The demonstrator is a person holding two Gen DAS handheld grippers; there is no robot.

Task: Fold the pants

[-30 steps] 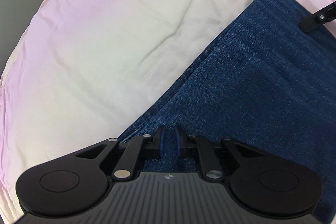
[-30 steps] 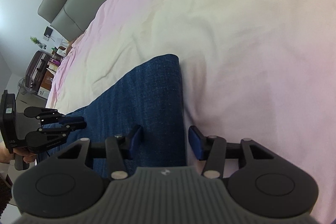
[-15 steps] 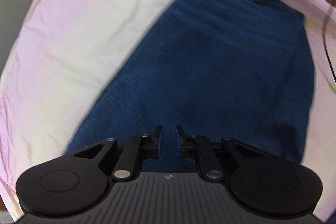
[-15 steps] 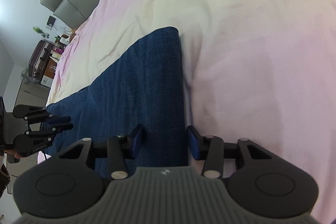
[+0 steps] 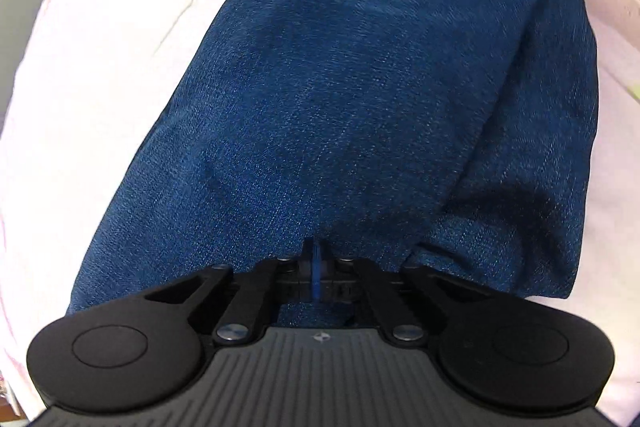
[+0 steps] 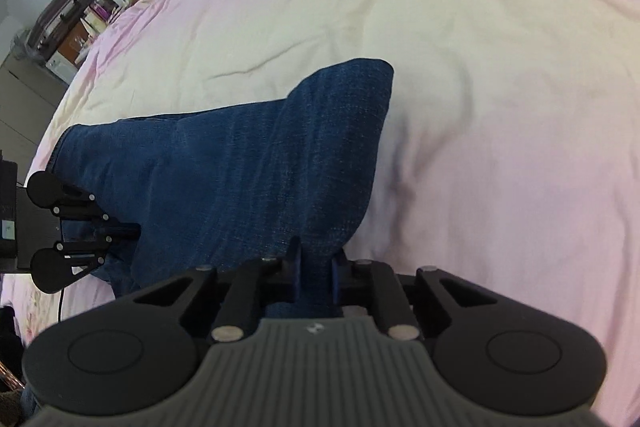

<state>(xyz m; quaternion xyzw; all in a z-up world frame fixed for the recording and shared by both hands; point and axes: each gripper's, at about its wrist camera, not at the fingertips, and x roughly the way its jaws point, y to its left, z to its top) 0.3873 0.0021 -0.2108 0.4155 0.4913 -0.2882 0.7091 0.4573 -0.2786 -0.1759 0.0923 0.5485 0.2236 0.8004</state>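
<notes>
On the bed point(image 6: 460, 39), spread with a pale pink and cream sheet, the dark blue denim pants point(image 6: 256, 163) lie in a long folded strip running away from both cameras. The left gripper point(image 5: 316, 265) points steeply down at the near end of the pants point(image 5: 360, 87), its jaws pressed fully together with a thin edge of denim pinched between the blue pads. From the right wrist view the left gripper point(image 6: 134, 227) shows side-on at the left edge of the fabric, tips on the cloth. The right gripper point(image 6: 314, 267) is also tilted downward, over the right border of the strip; its jaws are closing on a bunched fold of denim, which rises toward them off the sheet. A suitcase point(image 6: 56, 19) stands beyond the bed.
</notes>
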